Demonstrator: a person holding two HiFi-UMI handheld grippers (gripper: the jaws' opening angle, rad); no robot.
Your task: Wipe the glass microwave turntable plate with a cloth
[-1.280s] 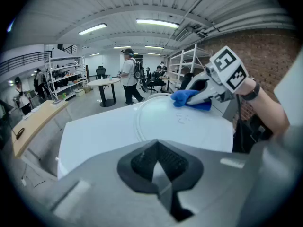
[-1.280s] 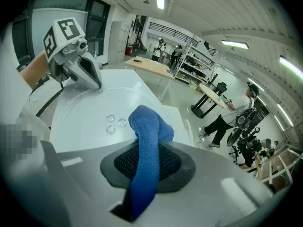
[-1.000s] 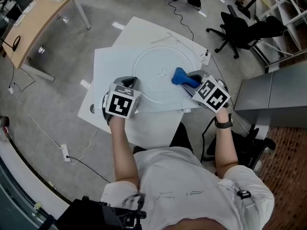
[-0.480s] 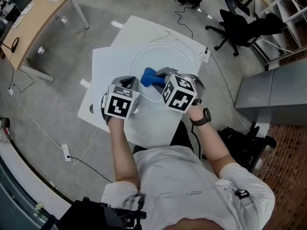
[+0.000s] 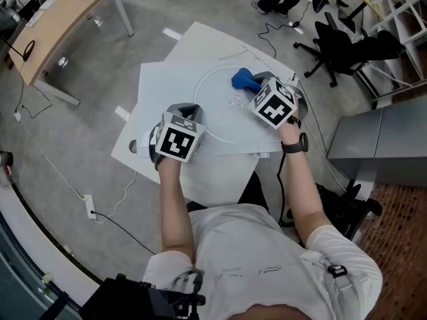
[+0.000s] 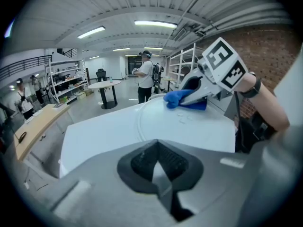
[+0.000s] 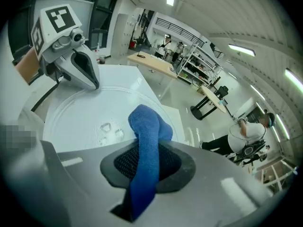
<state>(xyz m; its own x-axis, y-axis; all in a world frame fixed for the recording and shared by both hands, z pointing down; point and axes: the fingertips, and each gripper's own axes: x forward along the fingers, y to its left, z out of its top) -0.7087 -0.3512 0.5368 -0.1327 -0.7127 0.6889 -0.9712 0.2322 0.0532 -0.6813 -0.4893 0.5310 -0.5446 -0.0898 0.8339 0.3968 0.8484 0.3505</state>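
The clear glass turntable plate [image 5: 220, 122] lies flat on a white board [image 5: 157, 89]. Its rim also shows in the left gripper view [image 6: 140, 122] and the right gripper view [image 7: 61, 110]. My right gripper [image 5: 253, 85] is shut on a blue cloth [image 5: 243, 79] and presses it onto the plate's far side. The cloth bunches out past the jaws [image 7: 144, 126] and appears in the left gripper view [image 6: 182, 97]. My left gripper [image 5: 192, 112] is shut, its tip [image 7: 95, 84] at the plate's near-left rim. A few water drops [image 7: 108, 129] sit on the glass.
The white board overlaps a second white sheet [image 5: 213, 42]. A wooden desk [image 5: 60, 22] stands at upper left, a black office chair [image 5: 340, 42] at upper right and a grey cabinet [image 5: 380, 135] at right. Cables and a power strip [image 5: 89, 209] lie on the floor. A person [image 6: 144, 82] stands beyond the table.
My right gripper dragged the cloth from the plate's right side to its middle left, then up to the far rim. The left gripper stayed put.
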